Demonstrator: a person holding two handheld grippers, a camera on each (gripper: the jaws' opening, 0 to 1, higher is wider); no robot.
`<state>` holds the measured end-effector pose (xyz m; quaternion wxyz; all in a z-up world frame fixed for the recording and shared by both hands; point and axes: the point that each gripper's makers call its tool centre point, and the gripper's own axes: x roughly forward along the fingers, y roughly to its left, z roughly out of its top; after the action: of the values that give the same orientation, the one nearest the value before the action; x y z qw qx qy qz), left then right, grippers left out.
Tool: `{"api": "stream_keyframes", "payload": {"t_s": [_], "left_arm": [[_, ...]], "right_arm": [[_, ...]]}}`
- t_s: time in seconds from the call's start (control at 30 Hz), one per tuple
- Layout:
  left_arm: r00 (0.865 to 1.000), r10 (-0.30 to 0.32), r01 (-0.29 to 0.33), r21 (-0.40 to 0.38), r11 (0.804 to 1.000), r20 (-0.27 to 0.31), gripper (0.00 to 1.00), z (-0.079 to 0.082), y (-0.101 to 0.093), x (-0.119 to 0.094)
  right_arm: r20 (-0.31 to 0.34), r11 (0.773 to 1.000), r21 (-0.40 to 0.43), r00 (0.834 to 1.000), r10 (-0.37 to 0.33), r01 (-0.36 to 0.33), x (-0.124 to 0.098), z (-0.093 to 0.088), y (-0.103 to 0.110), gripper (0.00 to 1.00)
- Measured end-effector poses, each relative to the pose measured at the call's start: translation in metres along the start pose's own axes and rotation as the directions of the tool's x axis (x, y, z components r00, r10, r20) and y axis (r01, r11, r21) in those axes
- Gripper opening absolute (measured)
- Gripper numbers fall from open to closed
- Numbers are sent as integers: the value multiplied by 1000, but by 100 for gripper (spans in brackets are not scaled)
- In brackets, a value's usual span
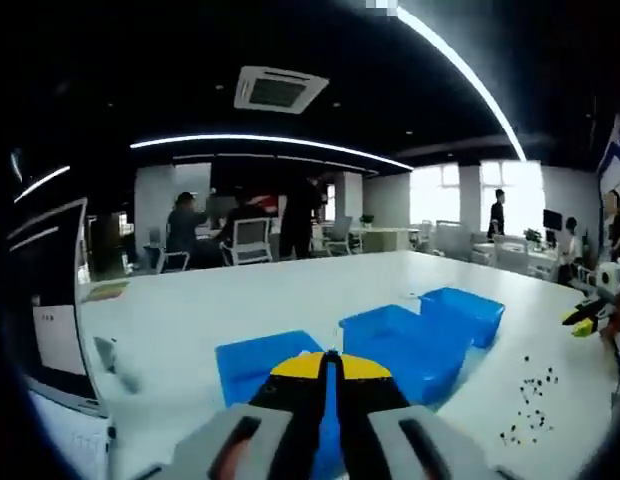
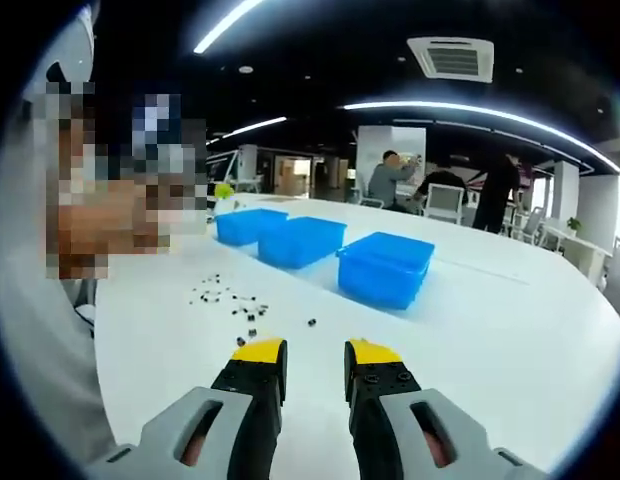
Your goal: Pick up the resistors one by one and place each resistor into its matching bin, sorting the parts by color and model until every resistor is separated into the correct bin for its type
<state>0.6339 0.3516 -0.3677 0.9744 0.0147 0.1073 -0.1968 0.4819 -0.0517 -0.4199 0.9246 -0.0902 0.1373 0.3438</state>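
Small dark resistors [image 2: 230, 298] lie scattered on the white table [image 2: 490, 330], just ahead and left of my right gripper [image 2: 316, 352], which stands open with nothing between its yellow-tipped jaws. Three blue bins run in a row beyond them: far [image 2: 248, 225], middle [image 2: 300, 240], near [image 2: 387, 268]. In the left gripper view, my left gripper [image 1: 330, 365] is shut, yellow tips together, with nothing visible in them. It hovers over the nearest bin [image 1: 265, 365]; two more bins [image 1: 400, 345] [image 1: 465, 310] sit to the right. The resistors [image 1: 530, 400] lie lower right, and the right gripper [image 1: 590, 312] shows at the right edge.
A monitor [image 1: 50, 320] stands at the table's left edge. A person sits close by on the left side of the right gripper view. Several people and office chairs [image 1: 252, 240] are at the far end of the room. The table [image 1: 290, 290] stretches wide beyond the bins.
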Motion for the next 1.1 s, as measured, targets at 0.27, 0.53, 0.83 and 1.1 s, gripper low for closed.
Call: {"api": "stream_keyframes", "payload": {"t_s": [0.27,0.53,0.83,1.1], "left_arm": [[998,58,-59,-44,997,-28,17,-13,12,3],[998,42,-41,-49,998,38,16,1,7,-5],[994,-107,107,6,994,-28,15,-11,-47,-31],[904,-265,322,128,938,-335,15,-58,-120,-63]], "right_arm": [[-2,1000,-4,1000,17,-17,5,1,5,25],[-3,1000,-5,1000,17,-17,6,1,4,25],[-14,999,-5,999,37,-38,9,-2,11,25],[-5,999,-23,999,43,-43,12,6,8,25]]}}
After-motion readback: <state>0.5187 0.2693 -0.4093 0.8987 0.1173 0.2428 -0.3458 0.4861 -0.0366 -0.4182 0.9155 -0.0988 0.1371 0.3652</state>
